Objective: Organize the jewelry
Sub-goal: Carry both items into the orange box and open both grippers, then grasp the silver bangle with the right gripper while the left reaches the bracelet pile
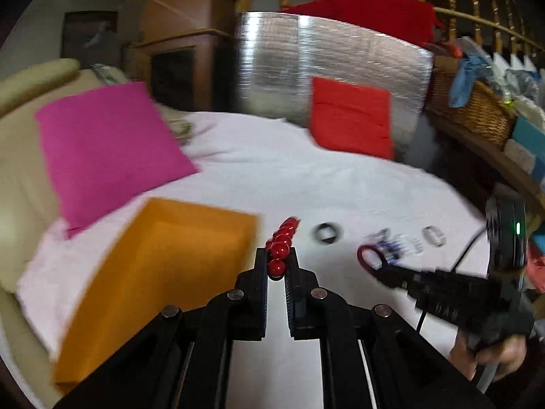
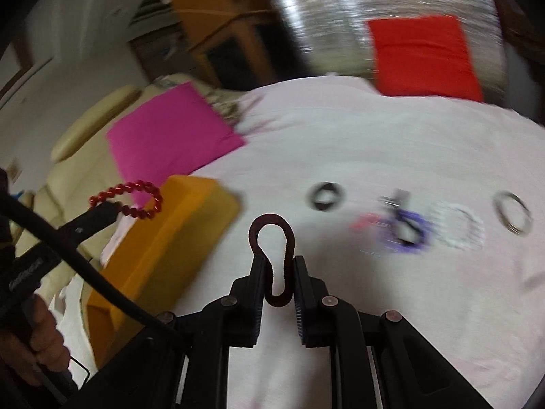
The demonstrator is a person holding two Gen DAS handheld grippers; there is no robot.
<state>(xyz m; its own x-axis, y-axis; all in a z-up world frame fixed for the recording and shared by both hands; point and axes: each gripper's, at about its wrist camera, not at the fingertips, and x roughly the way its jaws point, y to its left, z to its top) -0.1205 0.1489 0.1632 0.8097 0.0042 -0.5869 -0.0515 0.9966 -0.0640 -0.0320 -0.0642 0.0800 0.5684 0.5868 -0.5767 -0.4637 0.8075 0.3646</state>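
Motion blur smears your small purple and white beaded bracelets on the white cloth-covered table into streaks, so you cannot count them. The orange open-topped cardboard box is partly hidden behind your black cable.

On the table, the box lies left; the rings (in a loose row) lie right, cushions behind.

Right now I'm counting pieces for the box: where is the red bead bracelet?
The red bead bracelet is off the sheet, pinched in the left gripper. In the right wrist view it hangs at the left, over the orange box.
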